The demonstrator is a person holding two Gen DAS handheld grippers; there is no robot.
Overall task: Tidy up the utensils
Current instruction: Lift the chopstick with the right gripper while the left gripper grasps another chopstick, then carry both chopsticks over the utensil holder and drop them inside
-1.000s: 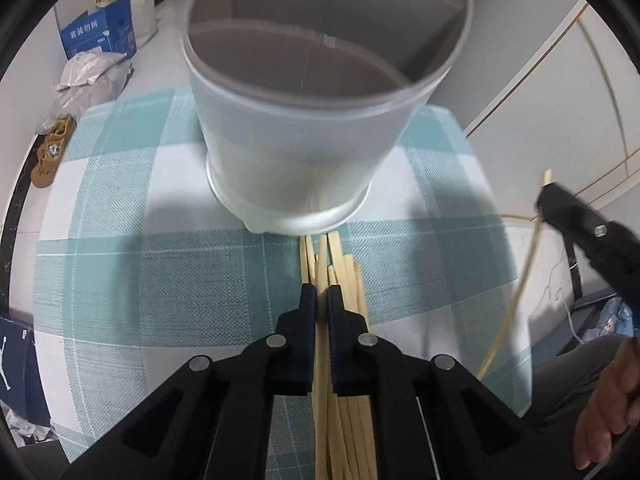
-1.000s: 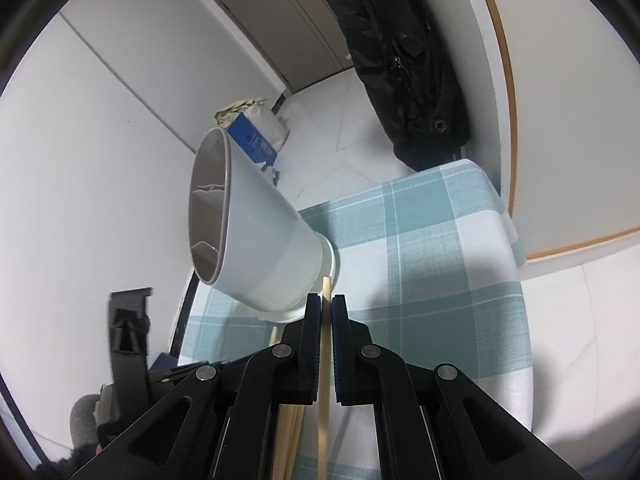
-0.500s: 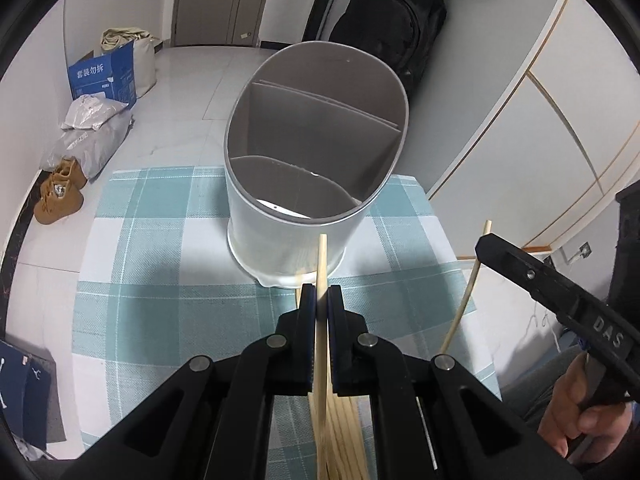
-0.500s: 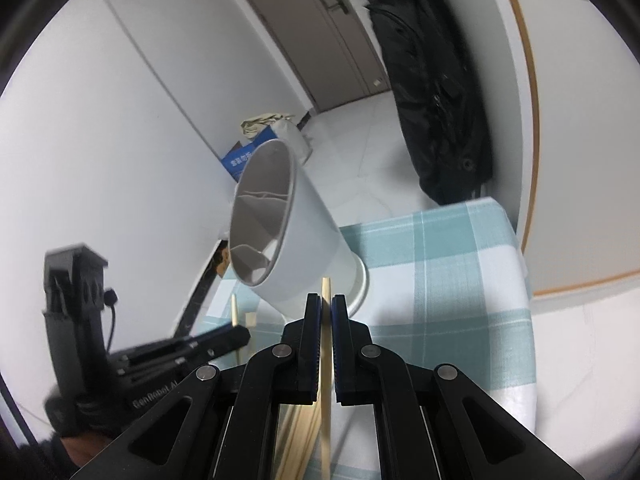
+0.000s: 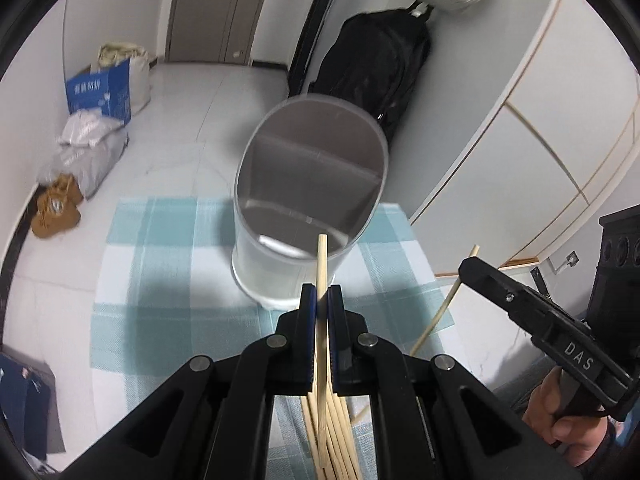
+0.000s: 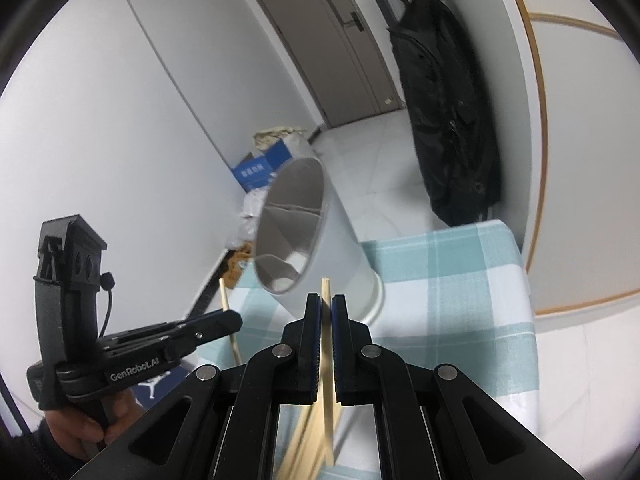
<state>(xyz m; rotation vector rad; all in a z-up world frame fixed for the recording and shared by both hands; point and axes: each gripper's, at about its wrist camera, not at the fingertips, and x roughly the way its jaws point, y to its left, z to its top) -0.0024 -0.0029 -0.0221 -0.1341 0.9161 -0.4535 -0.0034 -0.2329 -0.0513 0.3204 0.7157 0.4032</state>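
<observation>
Both grippers clamp one chopstick each: left gripper (image 5: pixel 319 294) on a chopstick (image 5: pixel 321 258), right gripper (image 6: pixel 326 304) likewise (fingers closed). The divided holder (image 5: pixel 308 200) stands mid-bench (image 5: pixel 160 300), loose chopsticks (image 5: pixel 332 440) at its near edge.

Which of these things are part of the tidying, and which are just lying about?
Part of the job:
left gripper holding a chopstick
right gripper holding another chopstick
white divided holder
loose chopsticks

Lying about:
brown shoes
blue box
black bag
</observation>
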